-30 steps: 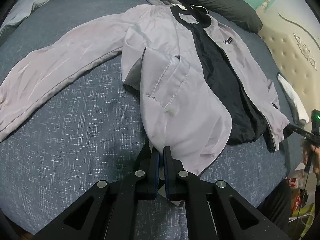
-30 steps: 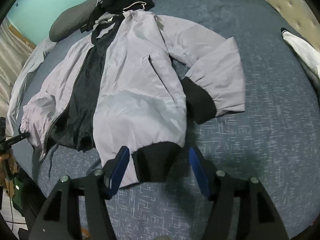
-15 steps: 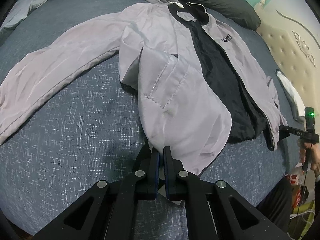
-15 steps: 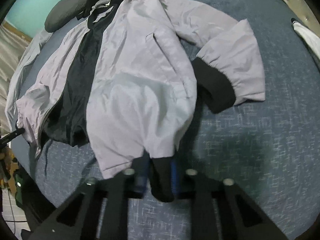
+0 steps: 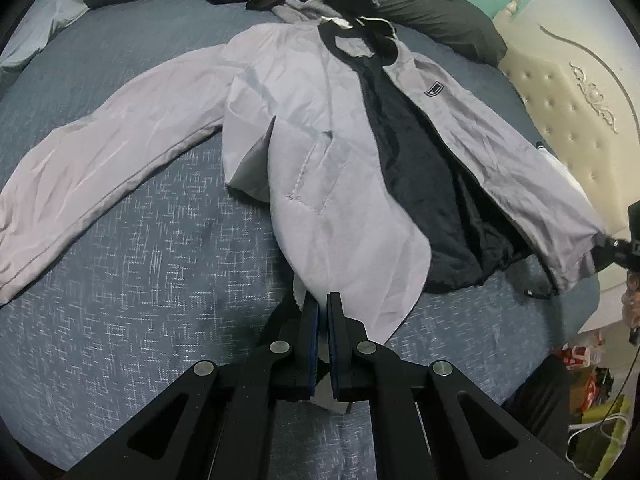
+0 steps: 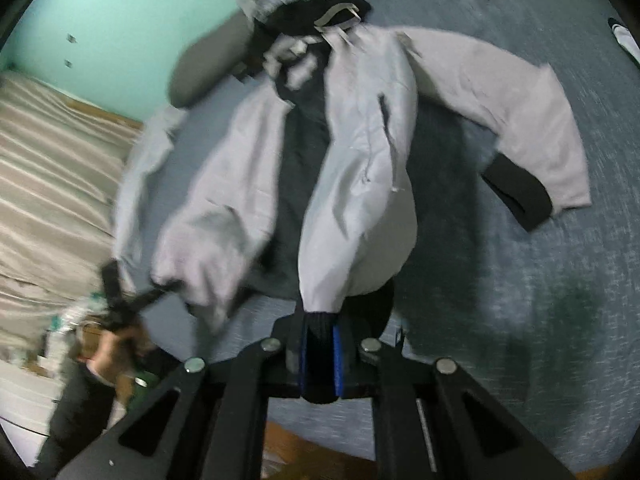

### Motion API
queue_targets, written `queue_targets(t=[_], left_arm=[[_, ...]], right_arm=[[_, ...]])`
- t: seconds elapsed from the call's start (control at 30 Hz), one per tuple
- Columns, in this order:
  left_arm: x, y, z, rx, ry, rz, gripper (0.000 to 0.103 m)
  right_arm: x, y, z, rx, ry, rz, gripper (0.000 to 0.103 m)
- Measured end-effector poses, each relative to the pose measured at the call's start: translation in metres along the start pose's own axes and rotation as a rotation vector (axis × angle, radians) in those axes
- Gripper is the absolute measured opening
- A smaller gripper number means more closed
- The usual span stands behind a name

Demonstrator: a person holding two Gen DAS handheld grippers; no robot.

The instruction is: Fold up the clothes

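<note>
A light grey jacket (image 5: pixel 312 92) with black lining lies open on a blue bed, hood toward the pillows. My left gripper (image 5: pixel 322 308) is shut on the hem corner of one front panel. My right gripper (image 6: pixel 320 320) is shut on the black hem band (image 6: pixel 318 344) of the other front panel (image 6: pixel 360 184) and lifts it off the bed. In the left wrist view the right gripper (image 5: pixel 624 248) shows at the far right, holding the hem. One sleeve (image 5: pixel 100 160) lies stretched left; the other sleeve (image 6: pixel 516 124) lies bent, its black cuff (image 6: pixel 516 196) showing.
The blue bedspread (image 5: pixel 132 304) fills the near side. Dark grey pillows (image 5: pixel 432 12) lie at the head of the bed. A cream tufted headboard (image 5: pixel 560 112) is at the right. Beige striped bedding (image 6: pixel 52 168) and floor clutter (image 5: pixel 592 416) lie beside the bed.
My right gripper closed on the black hem band and has lifted and pulled it back, raising the panel. The left gripper stayed shut on its hem corner, with little movement.
</note>
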State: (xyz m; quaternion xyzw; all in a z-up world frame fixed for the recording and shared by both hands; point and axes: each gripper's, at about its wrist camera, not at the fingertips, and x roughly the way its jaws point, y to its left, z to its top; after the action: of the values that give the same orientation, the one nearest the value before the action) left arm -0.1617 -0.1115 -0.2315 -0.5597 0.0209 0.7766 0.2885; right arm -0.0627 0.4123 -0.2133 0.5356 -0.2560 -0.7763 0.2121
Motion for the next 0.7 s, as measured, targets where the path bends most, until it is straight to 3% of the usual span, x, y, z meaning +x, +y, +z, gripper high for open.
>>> queue_targets(t=[0.2, 0.33, 0.7], left_arm=[[-0.003, -0.002, 0.009, -0.023, -0.011, -0.026, 0.004], [-0.008, -0.008, 0.016, -0.005, -0.017, -0.027, 0.004], [-0.046, -0.031, 0.035, 0.019, -0.066, -0.070, 0.003]], right_arm=[[-0.007, -0.003, 0.011, 0.070, -0.068, 0.073, 0.008], [-0.002, -0.012, 0.012, 0.101, -0.062, 0.051, 0.008], [-0.019, 0.021, 0.017, 0.058, -0.092, 0.119, 0.008]])
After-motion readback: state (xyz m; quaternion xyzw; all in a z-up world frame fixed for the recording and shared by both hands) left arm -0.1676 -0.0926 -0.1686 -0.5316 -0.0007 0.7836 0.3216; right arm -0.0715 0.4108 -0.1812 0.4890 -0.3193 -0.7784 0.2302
